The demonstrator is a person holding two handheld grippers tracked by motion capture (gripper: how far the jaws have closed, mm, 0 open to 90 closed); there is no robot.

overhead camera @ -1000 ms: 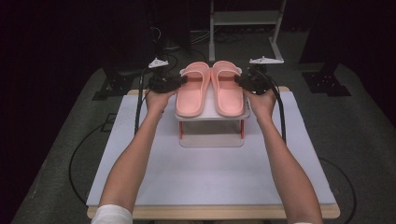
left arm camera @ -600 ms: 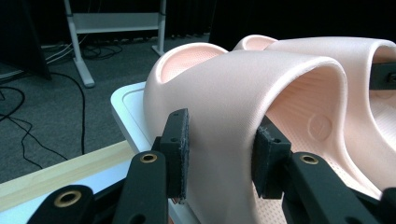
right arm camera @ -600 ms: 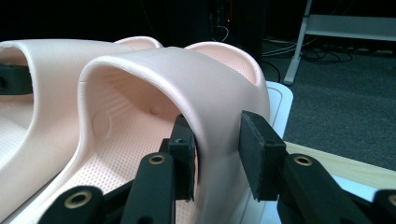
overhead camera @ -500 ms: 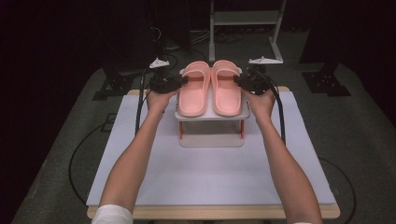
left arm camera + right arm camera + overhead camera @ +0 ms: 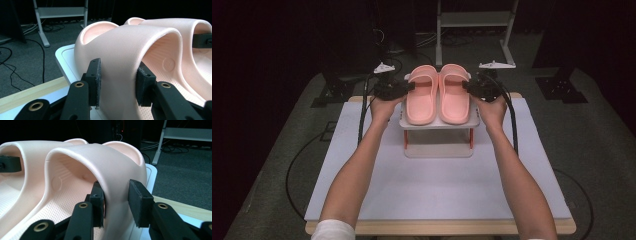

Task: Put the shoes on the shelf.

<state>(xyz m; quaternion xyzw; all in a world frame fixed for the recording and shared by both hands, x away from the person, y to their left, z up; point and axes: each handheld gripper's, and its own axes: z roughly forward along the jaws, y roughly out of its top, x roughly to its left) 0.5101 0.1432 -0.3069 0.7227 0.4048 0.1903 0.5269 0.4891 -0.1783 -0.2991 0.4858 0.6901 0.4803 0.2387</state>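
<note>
Two pink slippers stand side by side on a small white stand [image 5: 439, 124] with red legs. My left gripper [image 5: 409, 86] reaches in from the left of the left slipper [image 5: 422, 100]. In the left gripper view, this gripper [image 5: 118, 82] has one pad on each side of the strap's side wall [image 5: 130, 45], both touching it. My right gripper [image 5: 467, 86] is at the right slipper [image 5: 455, 97] from the right. In the right gripper view its pads [image 5: 116, 202] hold that strap's wall [image 5: 100, 157] the same way, one inside, one outside.
The stand sits at the far middle of a white mat [image 5: 437, 190] on a wooden-edged table. Black cables [image 5: 362, 120] trail from both grippers over the table's sides. A metal frame [image 5: 474, 20] and dark equipment stand on the grey carpet behind.
Both grippers have moved a little inward toward the slippers, and their jaws now sit over the strap walls. The slippers and stand have not moved.
</note>
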